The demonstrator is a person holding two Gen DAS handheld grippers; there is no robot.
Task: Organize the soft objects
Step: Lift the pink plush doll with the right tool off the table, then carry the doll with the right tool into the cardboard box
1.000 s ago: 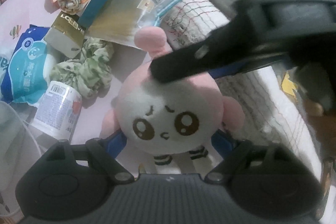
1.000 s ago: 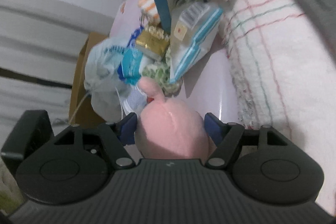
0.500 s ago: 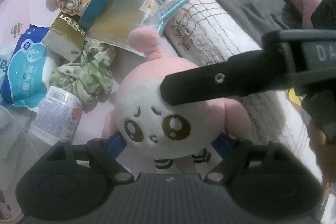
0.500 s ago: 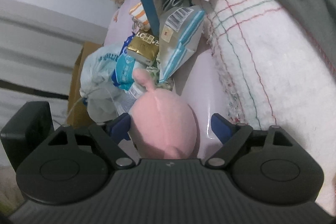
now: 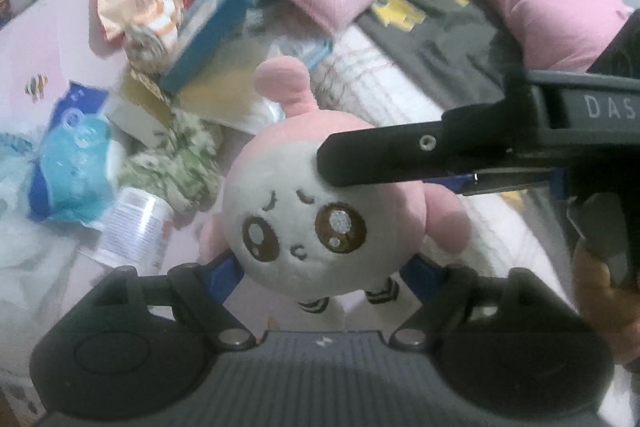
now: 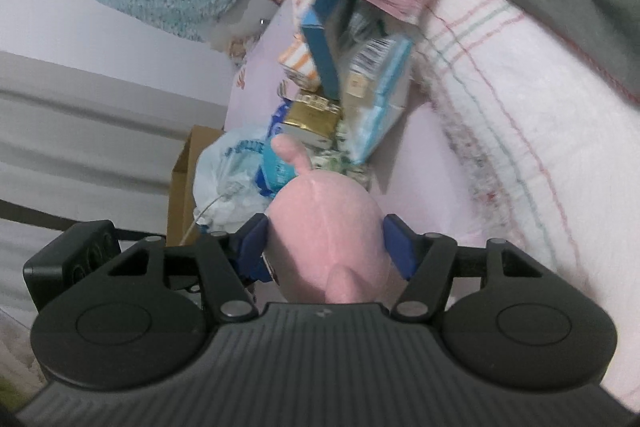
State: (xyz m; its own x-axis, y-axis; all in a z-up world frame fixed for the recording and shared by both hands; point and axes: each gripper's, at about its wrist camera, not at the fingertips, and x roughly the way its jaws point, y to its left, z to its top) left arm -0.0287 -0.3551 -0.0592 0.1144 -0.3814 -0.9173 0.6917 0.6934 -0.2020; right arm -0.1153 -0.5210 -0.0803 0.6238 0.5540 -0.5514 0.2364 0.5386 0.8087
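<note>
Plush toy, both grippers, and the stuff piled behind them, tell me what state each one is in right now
Pink plush toy: face toward the left wrist camera, gripped from two sides.
Left gripper: shut on the toy's lower body.
Right gripper: shut on the toy's head.
Blue box: lying tilted on the pile.
Green patterned cloth: crumpled.
White blanket: spread flat.
</note>
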